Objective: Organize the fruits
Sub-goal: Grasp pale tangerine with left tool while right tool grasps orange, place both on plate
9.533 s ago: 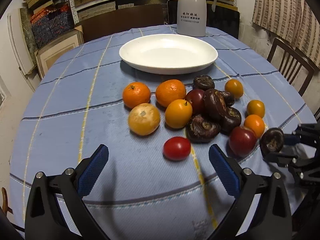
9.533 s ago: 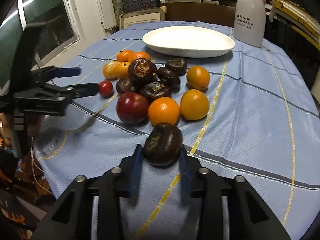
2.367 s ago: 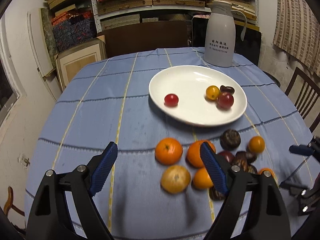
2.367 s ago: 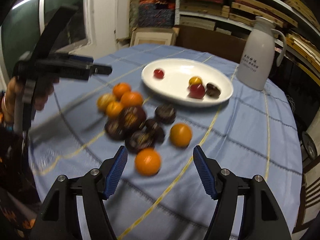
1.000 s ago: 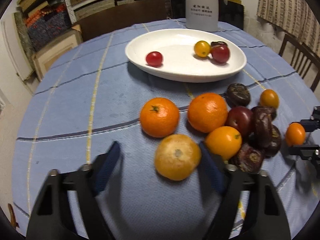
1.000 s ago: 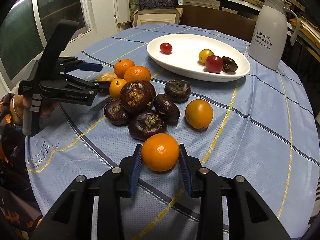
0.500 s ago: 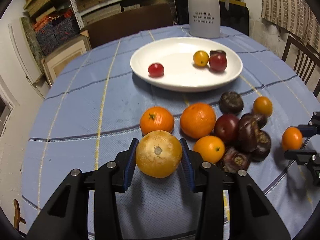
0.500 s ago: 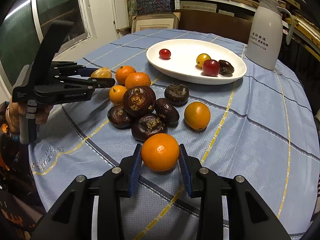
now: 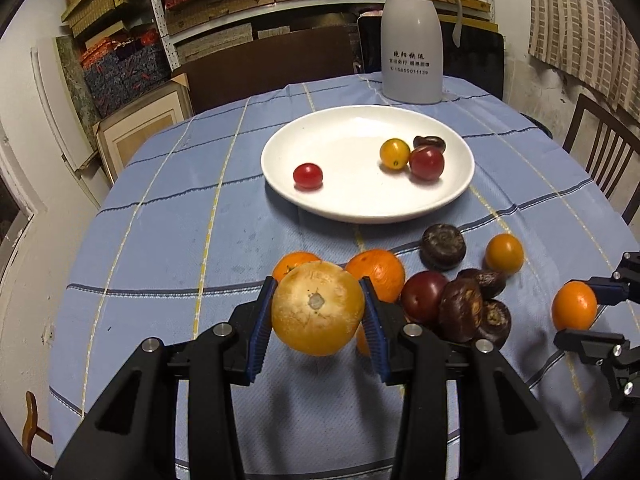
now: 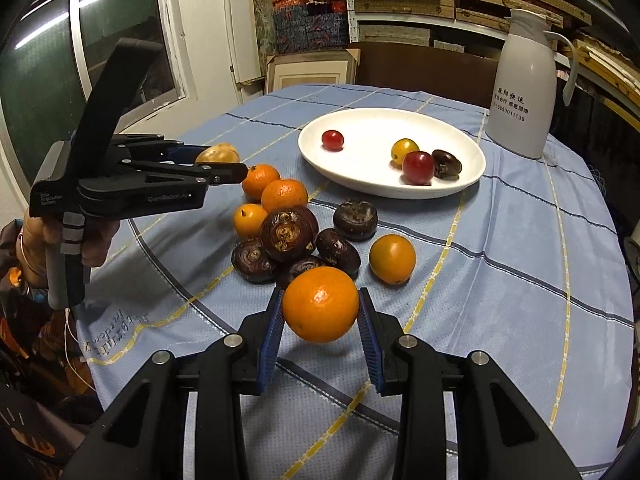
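Two hand-held grippers each lift a fruit off a blue checked tablecloth (image 9: 168,240). The left gripper (image 9: 318,314) is clamped on a pale, scuffed orange (image 9: 318,308); the right gripper (image 10: 320,312) is closed around a smaller bright orange (image 10: 320,310) — both fruits clear of the cloth. Between them lies a loose cluster of oranges and dark water chestnuts (image 10: 288,236). On the far side, a white plate (image 9: 340,200) holds two red fruits, a yellow one and a chestnut, near a white thermos jug (image 9: 412,40).

Your white jug (image 9: 412,44) at 12 o'clock reads "15850011139" under four Chinese characters. Your left gripper (image 10: 224,168) body reads "Data Acquisition System". The tablecloth (image 10: 520,280) print is illegible.
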`<state>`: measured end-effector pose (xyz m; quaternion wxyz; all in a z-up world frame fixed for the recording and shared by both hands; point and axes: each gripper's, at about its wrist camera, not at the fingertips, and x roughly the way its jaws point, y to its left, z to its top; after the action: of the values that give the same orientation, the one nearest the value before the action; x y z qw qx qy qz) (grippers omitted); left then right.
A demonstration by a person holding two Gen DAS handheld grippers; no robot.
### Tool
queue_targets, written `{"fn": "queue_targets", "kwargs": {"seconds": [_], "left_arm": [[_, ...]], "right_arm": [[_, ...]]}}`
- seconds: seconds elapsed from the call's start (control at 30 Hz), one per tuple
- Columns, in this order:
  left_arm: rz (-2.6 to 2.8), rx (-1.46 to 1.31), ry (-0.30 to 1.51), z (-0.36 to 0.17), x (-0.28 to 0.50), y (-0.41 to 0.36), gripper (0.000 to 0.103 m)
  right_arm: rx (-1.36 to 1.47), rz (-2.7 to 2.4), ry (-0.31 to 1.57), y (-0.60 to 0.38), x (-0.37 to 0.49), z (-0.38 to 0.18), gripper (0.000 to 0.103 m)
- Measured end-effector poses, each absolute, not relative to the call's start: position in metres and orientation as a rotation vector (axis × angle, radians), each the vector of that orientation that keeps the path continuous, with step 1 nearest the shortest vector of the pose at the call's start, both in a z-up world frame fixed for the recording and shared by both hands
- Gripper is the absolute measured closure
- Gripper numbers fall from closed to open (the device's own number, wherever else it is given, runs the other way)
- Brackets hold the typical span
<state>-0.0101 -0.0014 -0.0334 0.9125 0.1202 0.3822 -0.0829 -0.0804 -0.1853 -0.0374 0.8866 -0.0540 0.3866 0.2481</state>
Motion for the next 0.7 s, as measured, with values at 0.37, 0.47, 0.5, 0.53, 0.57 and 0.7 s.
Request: {"fn": "queue_targets", "kwargs": {"seconds": [0.37, 0.47, 0.5, 0.53, 0.57, 0.7], "left_arm": [[-0.163, 0.242, 0.788, -0.030, -0.004, -0.007, 0.063], [-0.161, 0.238, 0.783, -0.027, -0.002, -0.008, 0.063], [-0.162, 0.238, 0.781, -0.026, -0.001, -0.008, 0.063], [-0.164, 0.239, 0.779, -0.025, 0.000, -0.009, 0.063], [-0.165, 0.241, 0.776, -0.024, 0.000, -0.010, 0.063], [-0.169, 0.238, 0.764, -0.018, 0.004, -0.012, 0.063]], "right_arm": [[-0.101, 0.519, 0.805, -0.185, -0.077, -0.040, 0.067], [-0.100, 0.515, 0.792, -0.186, -0.074, -0.034, 0.067], [-0.101, 0.513, 0.784, -0.186, -0.073, -0.031, 0.067], [-0.100, 0.513, 0.779, -0.187, -0.071, -0.029, 0.067], [-0.100, 0.513, 0.775, -0.188, -0.070, -0.027, 0.067], [-0.092, 0.505, 0.759, -0.191, -0.064, -0.019, 0.067]]}}
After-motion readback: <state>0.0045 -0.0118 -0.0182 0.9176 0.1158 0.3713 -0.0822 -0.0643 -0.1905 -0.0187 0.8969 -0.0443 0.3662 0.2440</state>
